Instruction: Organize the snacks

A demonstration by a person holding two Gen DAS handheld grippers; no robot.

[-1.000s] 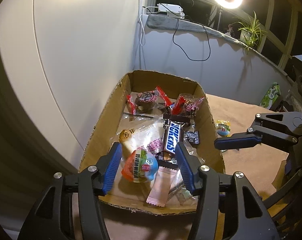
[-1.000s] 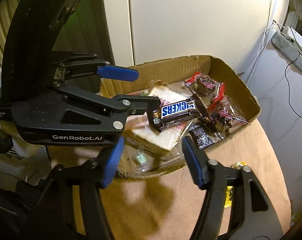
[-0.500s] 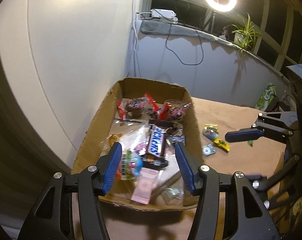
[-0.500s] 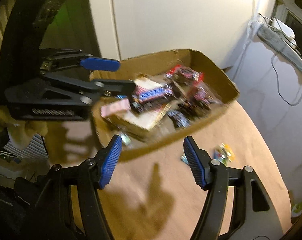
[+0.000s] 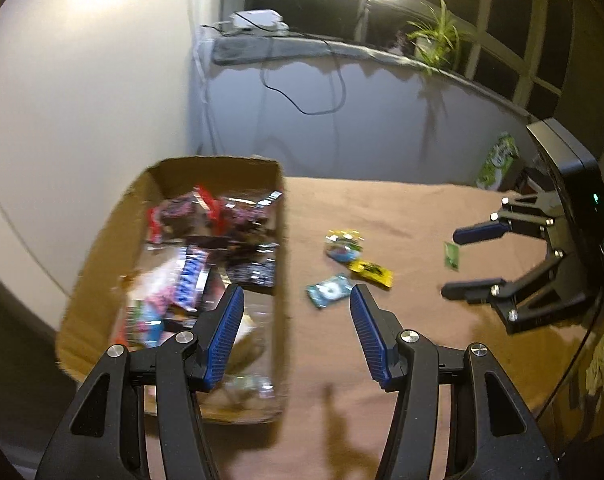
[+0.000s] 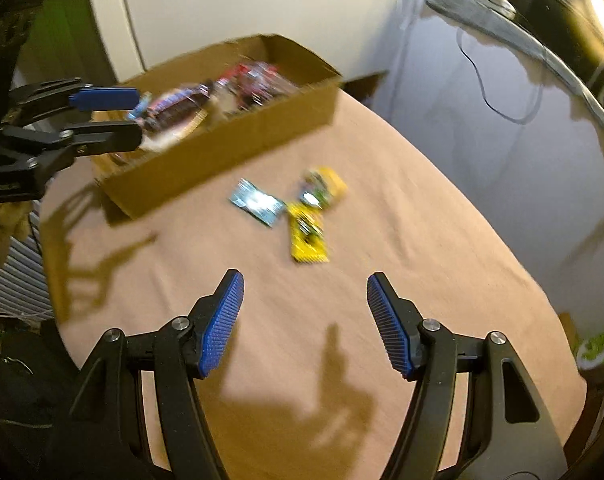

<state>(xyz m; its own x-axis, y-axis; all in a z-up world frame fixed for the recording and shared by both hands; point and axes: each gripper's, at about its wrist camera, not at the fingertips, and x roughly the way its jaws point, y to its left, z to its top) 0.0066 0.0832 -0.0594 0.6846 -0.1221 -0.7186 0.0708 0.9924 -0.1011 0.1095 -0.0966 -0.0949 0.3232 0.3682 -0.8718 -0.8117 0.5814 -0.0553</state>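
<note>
Left gripper: the black two-finger gripper with blue ribbed pads (image 5: 296,334) hangs over the near right wall of the box, its jaws apart with nothing between them.
Right gripper: the matching black and blue gripper (image 6: 303,326) is above bare cloth, near side of the loose snacks, jaws spread wide and empty.
Box: an open brown cardboard box (image 5: 102,248) sits at the left of the table against the white wall, holding a blurred heap of wrapped snacks, among them a blue and white chocolate bar (image 5: 190,276).
Loose snacks: three lie close together on the cloth, right of the box: a light blue foil packet (image 6: 258,201), a yellow flat packet (image 6: 306,236) and a small colourful round-ended packet (image 6: 321,188), the last two overlapping.
Further item: a small green sachet (image 5: 452,255) lies apart, near the right gripper's fingers.
Table: a round table under a tan cloth (image 6: 401,240).
</note>
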